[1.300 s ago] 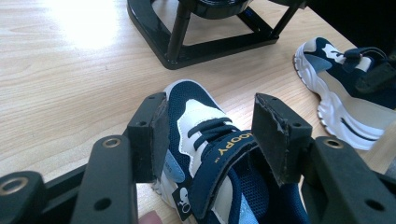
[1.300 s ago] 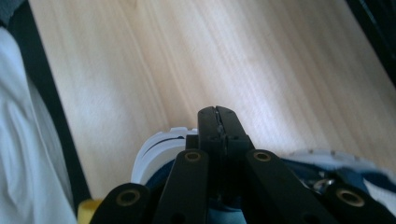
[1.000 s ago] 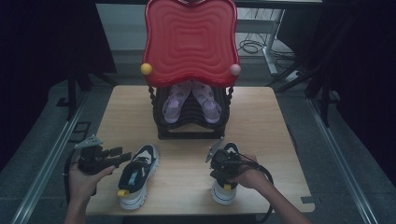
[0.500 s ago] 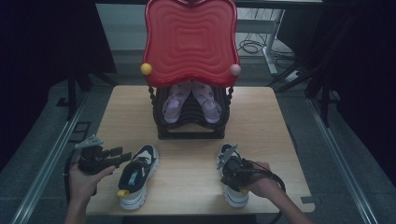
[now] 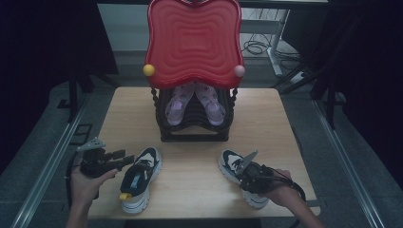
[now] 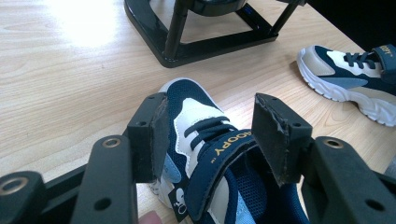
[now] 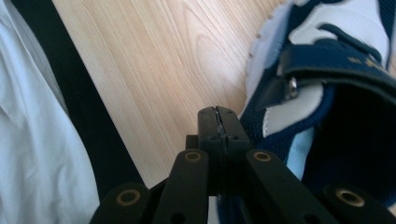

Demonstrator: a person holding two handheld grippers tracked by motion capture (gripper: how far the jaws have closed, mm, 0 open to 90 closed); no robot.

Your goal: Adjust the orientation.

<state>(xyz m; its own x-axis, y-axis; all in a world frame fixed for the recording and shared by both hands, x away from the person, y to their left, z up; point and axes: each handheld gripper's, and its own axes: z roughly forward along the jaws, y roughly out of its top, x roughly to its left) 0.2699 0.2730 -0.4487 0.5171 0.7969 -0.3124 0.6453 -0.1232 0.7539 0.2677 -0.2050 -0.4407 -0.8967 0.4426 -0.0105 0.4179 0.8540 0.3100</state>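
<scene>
- I work at a pale wooden table (image 5: pixel 190 185) under dim light, its near edge just in front of me and a glare patch on the grain in my left gripper view
- My right gripper (image 7: pixel 217 114) has its jaws pressed flat together with nothing I can see between them; they sit just beside the collar of the right sneaker (image 7: pixel 327 93), which lies at the near right of the table (image 5: pixel 240 175)
- I judge the risk here to be a miss: shut like this, the jaws can only nudge that shoe, and a push near the heel could slide it toward the near edge and off
- My left gripper (image 6: pixel 210 135) is spread wide, a pad on either side of the left sneaker (image 6: pixel 205 140) above its strap, touching neither side as far as I can tell; that shoe lies at the near left (image 5: pixel 140 178)
- Closing there could catch only the soft tongue or strap, and the shoe might tip or swing when lifted
- Farther back a black rack (image 5: pixel 195 118) stands at mid-table with a pair of purple sandals (image 5: pixel 195 102) in it, under a red wavy panel (image 5: pixel 194 40); a raised shoe could knock its base
- Beyond lie dark drapes, a grey floor with cables (image 5: pixel 256 47) and metal stand legs (image 5: pixel 275 42)
</scene>
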